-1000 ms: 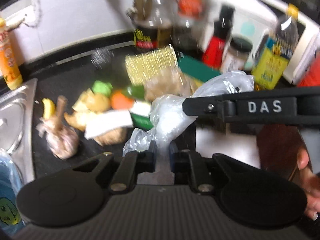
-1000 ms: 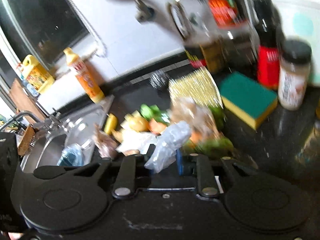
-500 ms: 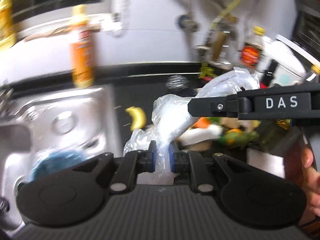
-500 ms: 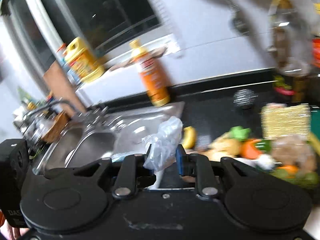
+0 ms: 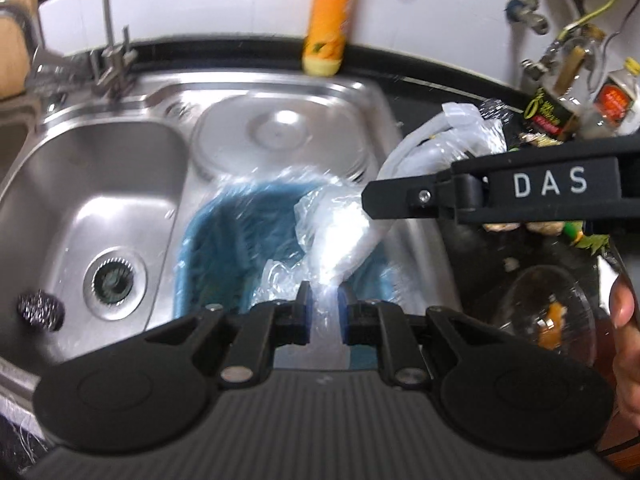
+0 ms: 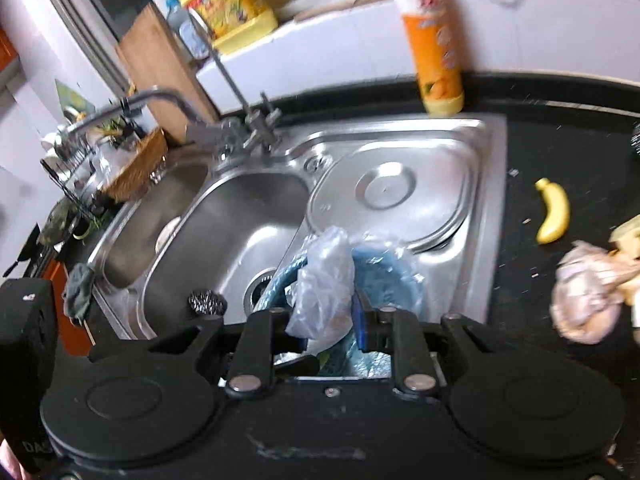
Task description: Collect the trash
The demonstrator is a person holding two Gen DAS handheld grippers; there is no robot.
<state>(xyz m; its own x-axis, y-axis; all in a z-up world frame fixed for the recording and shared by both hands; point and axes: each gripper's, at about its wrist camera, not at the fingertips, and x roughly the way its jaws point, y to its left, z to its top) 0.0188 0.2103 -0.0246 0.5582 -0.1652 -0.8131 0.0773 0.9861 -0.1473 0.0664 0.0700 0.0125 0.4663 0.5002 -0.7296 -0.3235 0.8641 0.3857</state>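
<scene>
Two handheld grippers carry a clear plastic bag [image 5: 340, 236] over a stainless sink [image 5: 100, 184], above a blue bin [image 5: 224, 240] lined with clear film that sits at the sink's right-hand side. The left gripper [image 5: 323, 312] has its jaws nearly closed, pinching a twist of the bag at 6 o'clock in its own view. The right gripper [image 6: 326, 316] is clamped on another bunch of the same film, and its black arm crosses the left view at 3 o'clock.

The risks look plain. The film is thin and slick, and each grip catches only a small gather, so a tug between the two hands could pull it free or tear it. Released too far toward 9 o'clock, the bag would likely land in the open basin near the drain [image 5: 114, 280] and steel scourer [image 5: 40, 310], not the bin. The frames are blurred, so exact alignment over the bin's mouth cannot be told.

Both grippers point steeply downward, side by side, with a thumb [image 5: 624, 300] visible at 3 o'clock in the left view. More scraps, including a banana-shaped piece [image 6: 554, 212], lie on the dark counter [image 6: 560, 140] at 3 o'clock.
</scene>
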